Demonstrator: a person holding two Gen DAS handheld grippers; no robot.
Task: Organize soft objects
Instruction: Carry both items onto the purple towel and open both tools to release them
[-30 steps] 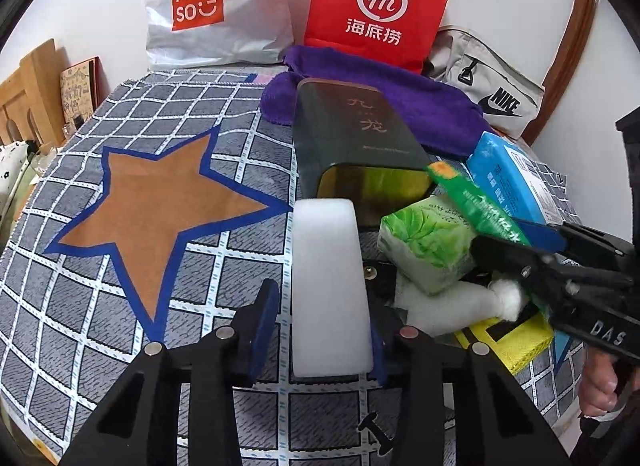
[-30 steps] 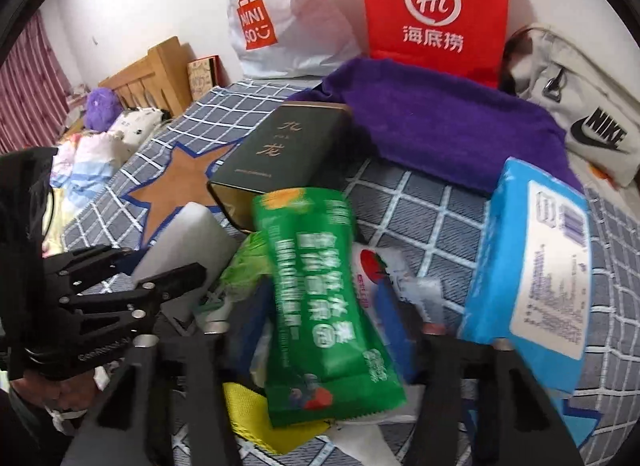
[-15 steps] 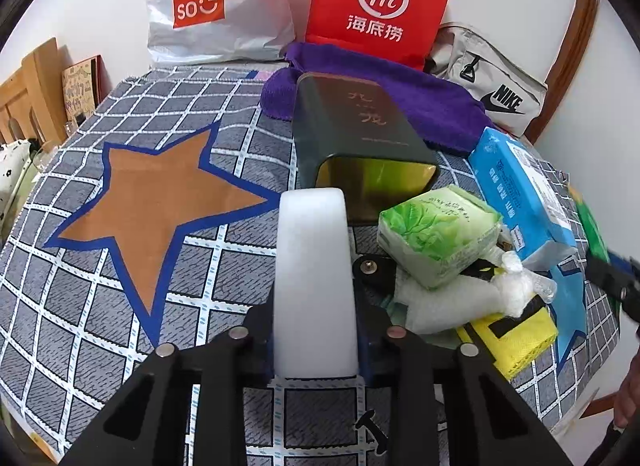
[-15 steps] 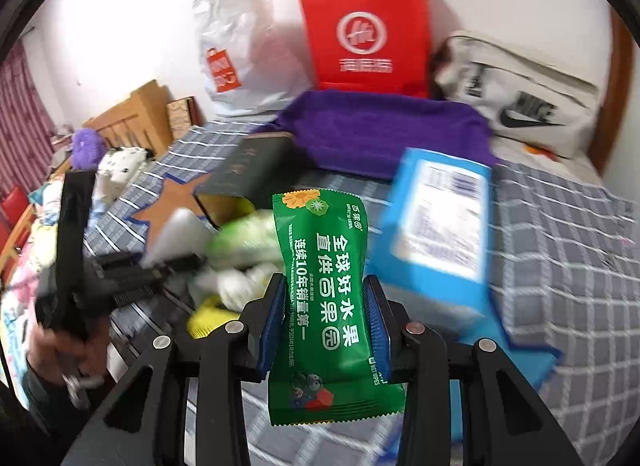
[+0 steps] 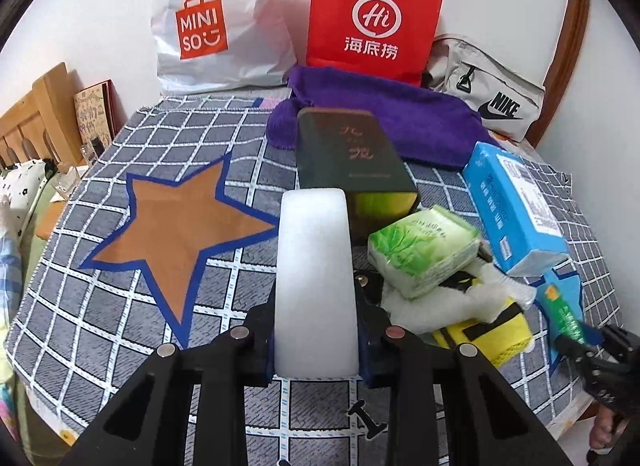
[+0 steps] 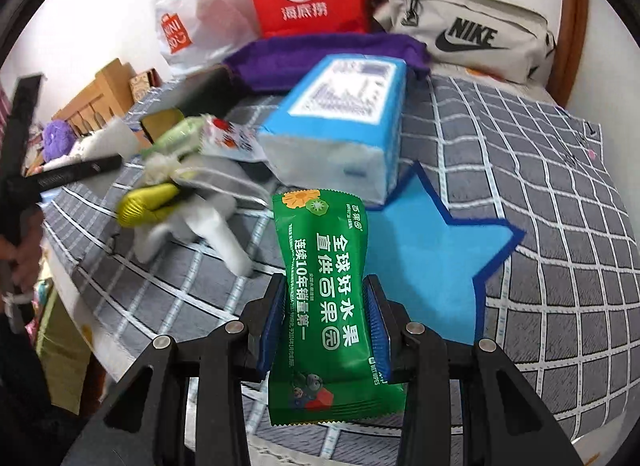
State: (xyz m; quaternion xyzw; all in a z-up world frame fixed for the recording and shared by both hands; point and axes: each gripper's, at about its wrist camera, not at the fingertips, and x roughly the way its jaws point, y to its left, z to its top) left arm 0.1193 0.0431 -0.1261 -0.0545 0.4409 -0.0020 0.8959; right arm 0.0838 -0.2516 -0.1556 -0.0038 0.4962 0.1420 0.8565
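You have a soft thing in each hand. Your left gripper (image 5: 316,346) pinches a white foam block (image 5: 314,278) low on its sides, holding it above the checked cloth (image 5: 208,282) between the brown star (image 5: 176,234) and the dark box (image 5: 352,153). Your right gripper (image 6: 326,330) pinches a green wet-wipe packet (image 6: 326,306) at its waist, over the blue star (image 6: 432,266). Both pairs of jaws are pressed onto their loads, with no gap showing.

Squeeze no harder: the foam would likely dent and the packet buckle. If each star is a sorting spot, as it seems, lower each piece flat onto its star before spreading the jaws, clear of the heap around the blue tissue pack (image 6: 344,121).
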